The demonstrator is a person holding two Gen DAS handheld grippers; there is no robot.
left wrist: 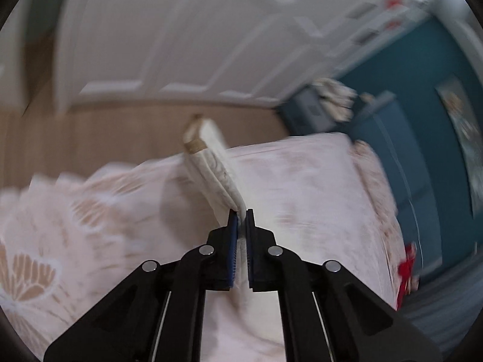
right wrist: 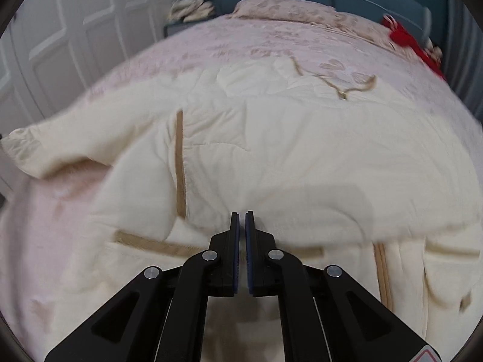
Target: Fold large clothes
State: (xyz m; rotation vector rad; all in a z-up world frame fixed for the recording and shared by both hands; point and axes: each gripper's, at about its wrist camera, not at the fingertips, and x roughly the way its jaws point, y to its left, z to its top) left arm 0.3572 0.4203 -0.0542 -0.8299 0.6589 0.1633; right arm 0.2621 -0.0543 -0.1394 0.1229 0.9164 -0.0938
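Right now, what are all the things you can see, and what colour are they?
Padded garment: one, cream with tan trim, spread on the bed; a sleeve is lifted.
Bed cover: one, pale pink with a flower pattern, under the garment.
Pillow: one, pink patterned, at the head of the bed.
Red thing: one, by the pillow; too blurred to name.
Wardrobe doors: white, beside the bed.
Wall: teal, behind the bed.
Left gripper: black, shut on the sleeve.
Right gripper: black, shut on the garment's edge.

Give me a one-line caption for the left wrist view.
Left gripper shut on a cream sleeve, lifted above the pink bed.
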